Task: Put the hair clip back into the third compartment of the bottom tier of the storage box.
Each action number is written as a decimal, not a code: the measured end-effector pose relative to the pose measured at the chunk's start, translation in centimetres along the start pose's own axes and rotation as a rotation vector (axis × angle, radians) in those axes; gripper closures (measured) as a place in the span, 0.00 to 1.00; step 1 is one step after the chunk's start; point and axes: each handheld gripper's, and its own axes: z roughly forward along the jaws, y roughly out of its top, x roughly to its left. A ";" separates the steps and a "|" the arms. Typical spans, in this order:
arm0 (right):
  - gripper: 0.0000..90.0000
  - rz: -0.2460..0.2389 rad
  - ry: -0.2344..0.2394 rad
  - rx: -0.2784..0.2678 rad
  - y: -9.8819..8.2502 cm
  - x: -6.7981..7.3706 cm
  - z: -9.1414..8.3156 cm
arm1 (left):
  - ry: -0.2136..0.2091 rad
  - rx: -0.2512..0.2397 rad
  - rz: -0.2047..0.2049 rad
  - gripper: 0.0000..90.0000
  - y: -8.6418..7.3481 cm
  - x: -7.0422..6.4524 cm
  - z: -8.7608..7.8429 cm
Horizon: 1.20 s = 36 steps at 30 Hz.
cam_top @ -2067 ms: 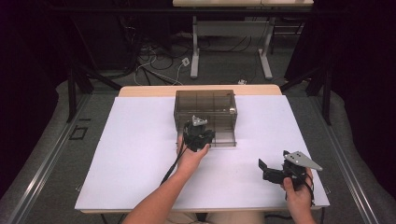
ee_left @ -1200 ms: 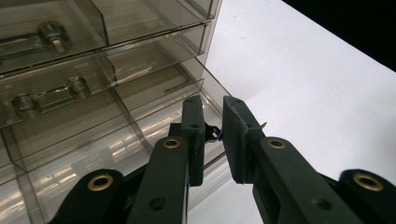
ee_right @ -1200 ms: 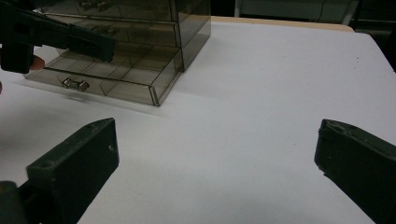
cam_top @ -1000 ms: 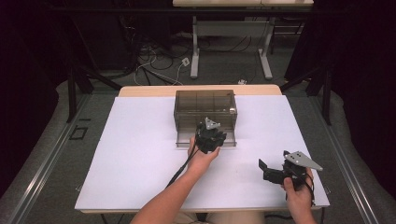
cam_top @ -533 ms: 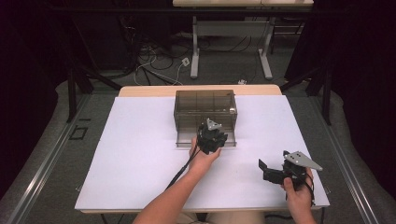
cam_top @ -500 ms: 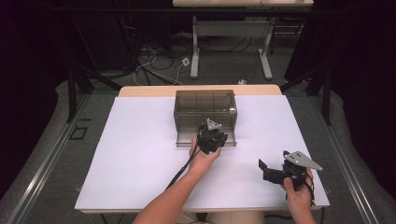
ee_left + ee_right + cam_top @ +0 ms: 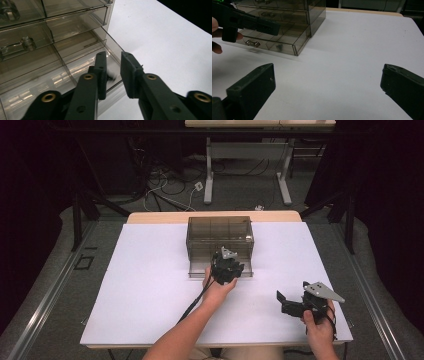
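**Left gripper over the open bottom drawer of a clear organizer**

Dark curtains and cabling ring a white-topped table (image 7: pixel 150 285); at its middle stands a smoky transparent drawer cabinet (image 7: pixel 220 232), several drawers stacked, each with a small clear knob. Its bottom drawer (image 7: pixel 197 270) is pulled out toward the person, dividers visible inside; in the left gripper view a small dark item (image 7: pixel 111 77), too small to identify, lies in the right-hand compartment.

Left gripper (image 7: pixel 227 267) hovers over the right part of that open drawer, pointing down into it; its jaws stand nearly together with a narrow gap, nothing pressed between them, and they have just been opening a little; the small dark item lies directly under the tips, so a release looks likely, though I cannot be sure.

Right gripper (image 7: pixel 281 301) rests near the table's front right corner, well apart from the cabinet; its jaws are spread wide and empty, aimed across the table toward the cabinet.

Judged from this, the drawer is already open and something seems placed inside; withdrawing the left gripper and pushing the drawer shut by its knob (image 7: pixel 252 43) appear to remain.
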 end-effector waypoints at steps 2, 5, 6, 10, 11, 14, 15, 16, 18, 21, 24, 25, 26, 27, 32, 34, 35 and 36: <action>0.00 -0.003 0.000 0.006 0.0 0.0 -0.1 | 0.008 -0.005 -0.009 0.78 0.0 0.1 0.0; 0.00 -0.003 -0.001 0.006 0.0 0.0 0.0 | -0.001 -0.006 -0.023 0.74 0.1 0.2 -0.2; 0.00 -0.003 -0.001 0.008 0.0 0.0 -0.1 | 0.001 -0.005 -0.026 0.72 0.1 0.2 -0.3; 0.00 -0.003 -0.003 0.013 0.0 0.0 -0.1 | 0.013 0.003 -0.021 0.65 0.2 0.4 -0.5; 0.00 -0.004 -0.004 0.013 0.0 0.0 -0.1 | 0.017 -0.009 -0.018 0.63 0.2 0.4 -0.5; 0.00 -0.005 -0.005 0.009 0.0 0.0 -0.1 | 0.020 -0.008 -0.011 0.58 0.3 0.5 -0.8; 0.00 -0.004 -0.006 0.009 0.0 0.0 -0.1 | 0.021 -0.004 -0.008 0.58 0.4 0.5 -0.9; 0.00 -0.007 -0.006 0.009 0.0 0.0 -0.1 | 0.022 -0.008 -0.002 0.57 0.4 0.5 -0.9; 0.00 -0.006 -0.004 0.009 0.0 0.0 -0.1 | 0.024 -0.018 0.003 0.56 0.4 0.4 -1.1; 0.00 0.003 -0.006 0.009 0.0 0.0 -0.1 | 0.021 -0.030 0.010 0.53 0.5 0.4 -1.4; 0.00 0.001 -0.003 0.006 0.0 -0.1 -0.1 | 0.021 -0.035 0.011 0.49 0.6 0.5 -1.7; 0.00 -0.005 -0.005 0.003 0.0 -0.1 -0.1 | 0.024 -0.037 0.009 0.48 0.7 0.5 -1.8; 0.00 -0.001 -0.005 0.003 0.0 -0.1 -0.1 | 0.022 -0.037 0.010 0.47 0.7 0.5 -1.9; 0.00 0.001 -0.007 0.010 0.0 -0.1 -0.2 | 0.019 -0.039 0.010 0.46 0.7 0.6 -2.1; 0.00 0.003 -0.011 0.008 0.0 -0.1 -0.2 | 0.004 -0.030 0.018 0.43 1.0 0.5 -2.9; 0.00 0.006 -0.010 0.008 0.0 -0.1 -0.2 | 0.002 -0.034 0.025 0.42 1.0 0.4 -3.3; 0.00 0.002 -0.011 0.008 0.0 -0.1 -0.3 | 0.001 -0.031 0.036 0.42 1.1 0.3 -3.6; 0.00 0.000 -0.011 0.007 0.0 -0.2 -0.3 | -0.001 -0.032 0.044 0.42 1.1 0.3 -3.8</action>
